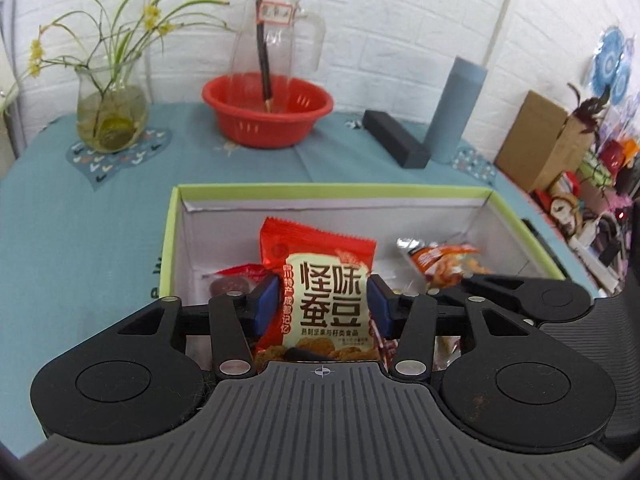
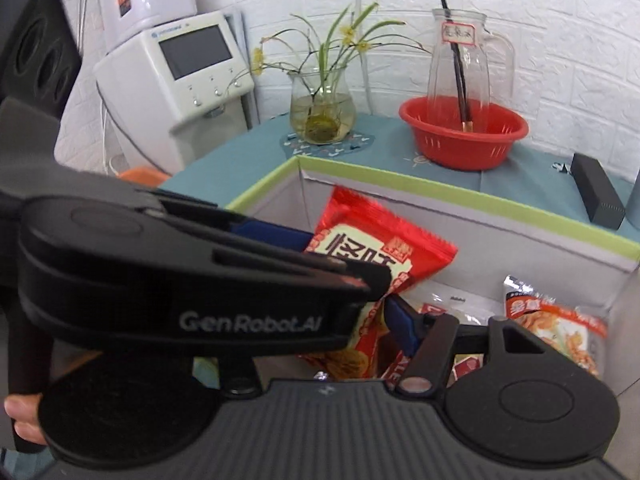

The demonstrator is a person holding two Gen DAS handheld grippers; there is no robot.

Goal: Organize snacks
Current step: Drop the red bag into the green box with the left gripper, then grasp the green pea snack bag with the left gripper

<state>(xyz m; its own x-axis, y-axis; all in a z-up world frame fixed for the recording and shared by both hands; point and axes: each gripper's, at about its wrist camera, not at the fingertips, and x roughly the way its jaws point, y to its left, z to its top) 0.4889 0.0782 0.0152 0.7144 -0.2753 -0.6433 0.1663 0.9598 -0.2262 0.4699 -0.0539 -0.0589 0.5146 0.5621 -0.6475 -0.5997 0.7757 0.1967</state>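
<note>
One red snack packet (image 1: 320, 292) stood upright between the blue pads (image 1: 266, 302) of the left gripper (image 1: 322, 302), hanging over the open cardboard box (image 1: 336, 190) with the green rim. The jaws stood at a narrow gap about as wide as the packet, each pad at an edge of it; whether they pressed or had let go could not be told. From the right wrist view the same packet (image 2: 380, 248) leaned toward the far left corner of the box (image 2: 472, 200), its lower end among other packets. An orange packet (image 1: 440, 260) lay in the right part of the box, and a dark red one (image 1: 234, 280) showed at the left, low behind the left pad. The right gripper (image 2: 396, 320) sat close beside the left one, near enough that the left gripper's body hid one of its fingers; only one blue pad (image 2: 402, 322) showed, so its jaws could not be judged, and nothing was seen held in them.

Beyond the box, on the blue tablecloth (image 1: 80, 220), stood a red basin (image 1: 267, 114) with a glass jug (image 1: 276, 40) in it, a vase of flowers (image 1: 112, 116) at the far left, and a dark block (image 1: 394, 138) at the far right.

Likely risks: a loosely held packet could tip and land on its edge against the wall instead of lying flat, and the two grippers, being so close, could knock together.
</note>
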